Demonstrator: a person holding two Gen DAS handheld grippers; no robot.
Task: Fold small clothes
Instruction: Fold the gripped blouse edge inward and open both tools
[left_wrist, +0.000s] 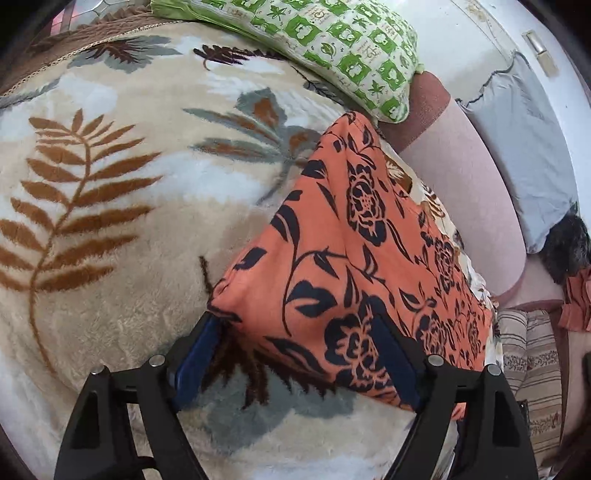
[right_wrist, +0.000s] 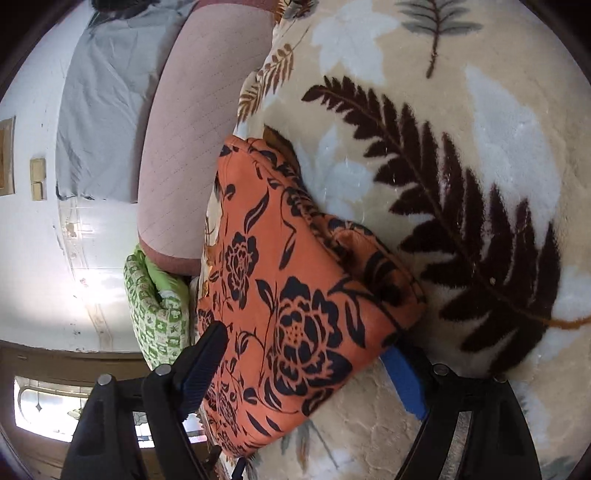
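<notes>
On fern-print blanket (left_wrist: 110, 229), folded orange floral garment (left_wrist: 332, 251).

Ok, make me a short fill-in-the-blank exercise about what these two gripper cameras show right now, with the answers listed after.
1. The garment has a black ____ print on orange cloth.
2. The garment lies on a plush blanket patterned with ____.
3. The pillow beyond the garment is checked white and ____.
4. The left gripper and right gripper both have their jaws ____ around the cloth.

Missing words: floral; leaves; green; open
</notes>
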